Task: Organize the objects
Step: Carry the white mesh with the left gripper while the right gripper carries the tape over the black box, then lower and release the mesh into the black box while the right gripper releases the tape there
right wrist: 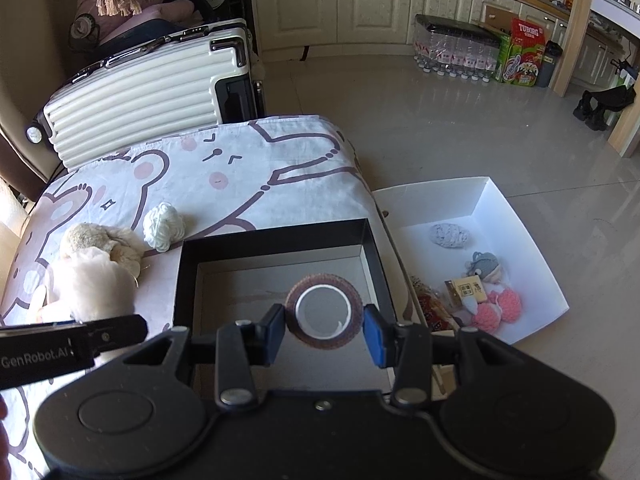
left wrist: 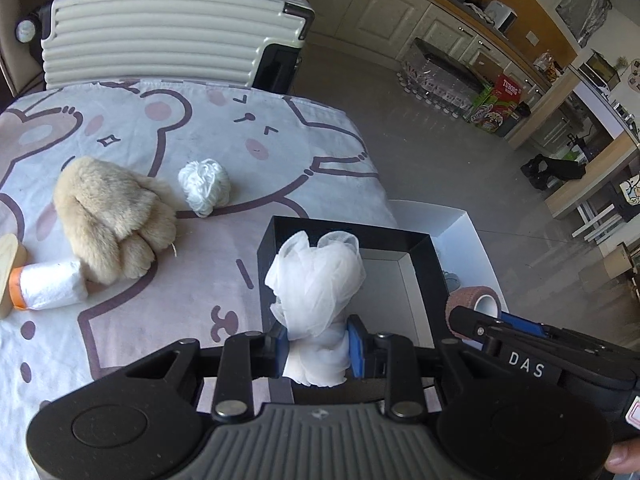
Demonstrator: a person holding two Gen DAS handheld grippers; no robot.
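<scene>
My left gripper (left wrist: 317,346) is shut on a bundle of white gauze (left wrist: 316,276), held over the near wall of a black open box (left wrist: 424,256). My right gripper (right wrist: 324,330) is shut on a brown roll of tape (right wrist: 324,311), held above the inside of that black box (right wrist: 276,238); the same roll of tape (left wrist: 474,308) shows at the right of the left wrist view. On the bear-print cloth (left wrist: 200,128) lie a beige plush toy (left wrist: 112,216), a white yarn ball (left wrist: 205,186) and a white roll with an orange end (left wrist: 48,286).
A white tray (right wrist: 492,208) right of the black box holds several small knitted items and trinkets. A cream suitcase (left wrist: 160,28) stands behind the cloth-covered surface. Beyond lie a tiled floor, cabinets, bottled water packs (right wrist: 452,52) and cartons.
</scene>
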